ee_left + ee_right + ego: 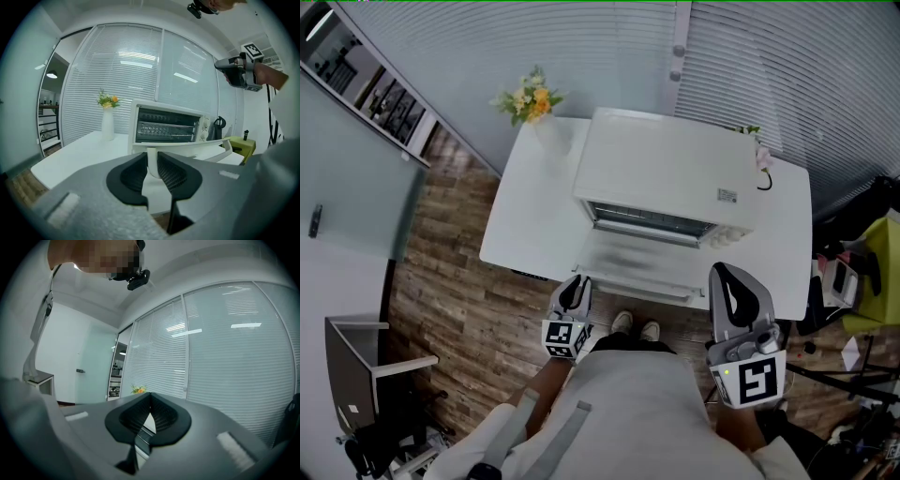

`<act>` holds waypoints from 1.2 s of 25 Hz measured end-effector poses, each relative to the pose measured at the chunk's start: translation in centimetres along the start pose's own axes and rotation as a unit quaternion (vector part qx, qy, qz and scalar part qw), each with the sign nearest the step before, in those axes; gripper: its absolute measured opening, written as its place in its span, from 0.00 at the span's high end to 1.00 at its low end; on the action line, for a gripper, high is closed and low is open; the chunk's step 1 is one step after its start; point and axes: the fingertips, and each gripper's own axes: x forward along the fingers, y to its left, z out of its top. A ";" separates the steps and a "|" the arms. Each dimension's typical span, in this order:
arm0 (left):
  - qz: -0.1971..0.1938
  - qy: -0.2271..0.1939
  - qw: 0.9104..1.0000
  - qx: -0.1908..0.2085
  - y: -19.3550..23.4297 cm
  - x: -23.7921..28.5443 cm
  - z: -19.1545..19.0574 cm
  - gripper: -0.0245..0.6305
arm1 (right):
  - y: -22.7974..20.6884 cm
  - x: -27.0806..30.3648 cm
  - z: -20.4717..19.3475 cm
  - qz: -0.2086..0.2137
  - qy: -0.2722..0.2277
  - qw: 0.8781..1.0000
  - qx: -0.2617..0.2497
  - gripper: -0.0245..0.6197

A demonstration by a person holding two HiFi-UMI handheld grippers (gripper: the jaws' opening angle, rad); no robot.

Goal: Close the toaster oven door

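The white toaster oven (pixel 666 178) stands on a white table (pixel 520 225), its door (pixel 642 262) lying open and flat towards me. In the left gripper view the oven (pixel 166 124) shows its wire rack, and the door handle (pixel 197 150) runs across just ahead. My left gripper (pixel 576 287) is at the handle's left end; its jaws (pixel 151 166) are closed on the white handle post. My right gripper (pixel 727 281) hangs raised off the door's right corner, also seen as the right gripper (pixel 234 70) high in the air. The right gripper (pixel 150 400) is shut, holding nothing.
A vase of flowers (pixel 531 99) stands at the table's far left corner. Blinds cover the wall behind. A shelf (pixel 366 84) lines the left wall, a chair (pixel 366 375) sits at lower left, and yellow clutter (pixel 872 272) lies right of the table. My shoes (pixel 636 326) touch the table's near edge.
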 end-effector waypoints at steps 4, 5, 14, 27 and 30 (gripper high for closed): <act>0.005 -0.005 1.000 0.003 0.1 0.1 0.3 0.85 | -0.1 0.0 0.0 0.001 -0.001 1.000 0.001 0.96; 0.004 -0.005 1.000 0.000 0.0 0.1 0.4 0.85 | -0.1 0.0 0.0 0.001 -0.002 1.000 0.001 0.95; 0.003 -0.015 1.000 -0.002 0.1 0.4 1.4 0.85 | -0.2 0.0 0.1 -0.002 -0.001 1.000 0.001 0.95; 0.002 -0.023 1.000 -0.007 0.0 0.8 2.3 0.85 | -0.3 0.1 -0.1 0.001 -0.001 1.000 0.001 0.95; 0.002 -0.023 1.000 -0.008 0.0 0.8 2.4 0.85 | -0.3 0.2 -0.1 0.001 -0.001 1.000 0.001 0.95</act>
